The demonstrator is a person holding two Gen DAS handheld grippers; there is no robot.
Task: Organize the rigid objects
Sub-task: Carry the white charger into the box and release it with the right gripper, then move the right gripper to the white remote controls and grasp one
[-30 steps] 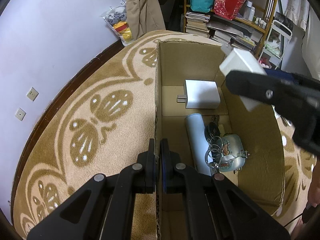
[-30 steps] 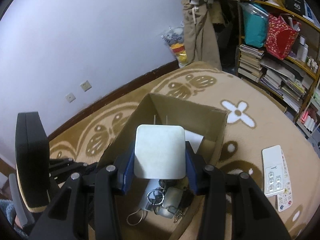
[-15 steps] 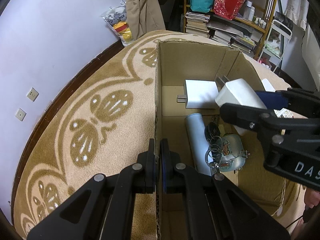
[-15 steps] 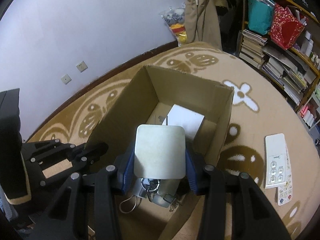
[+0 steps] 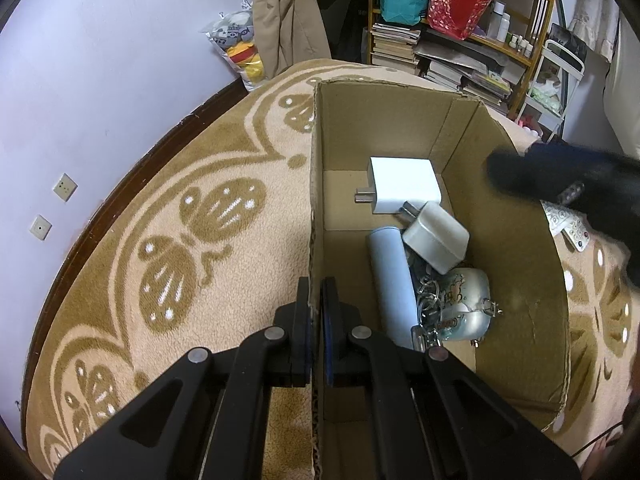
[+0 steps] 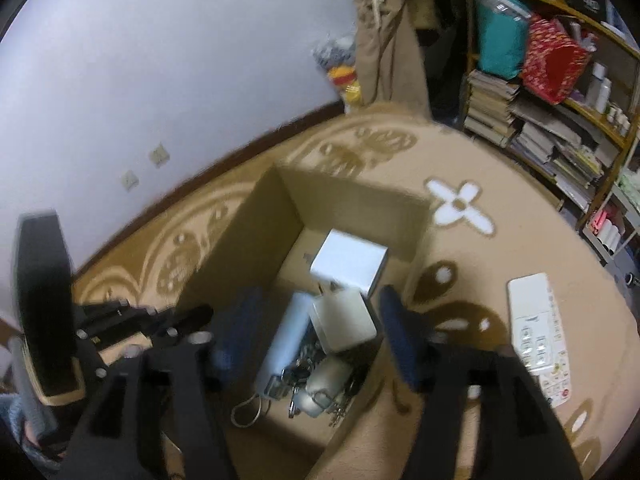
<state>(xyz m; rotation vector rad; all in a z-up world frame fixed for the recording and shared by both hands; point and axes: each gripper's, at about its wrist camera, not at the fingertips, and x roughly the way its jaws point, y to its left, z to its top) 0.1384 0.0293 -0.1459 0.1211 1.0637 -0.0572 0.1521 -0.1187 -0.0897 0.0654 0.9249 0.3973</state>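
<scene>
An open cardboard box stands on the carpet. My left gripper is shut on its left wall. Inside lie a large white adapter, a pale blue cylinder, a bunch of keys with a silver pouch, and a small white charger resting tilted on them. In the right wrist view my right gripper hovers above the box, its jaws opening, with the small charger lying loose below and nothing between the pads. It shows in the left wrist view as a dark blur.
A white remote control lies on the patterned carpet right of the box. A wall with sockets runs along the left. Shelves of books and bags stand behind, beside a hanging coat.
My right gripper has opened and let go of the small white charger, which now lies in the box. The gripper has drawn back toward the right. The left gripper has not moved.
</scene>
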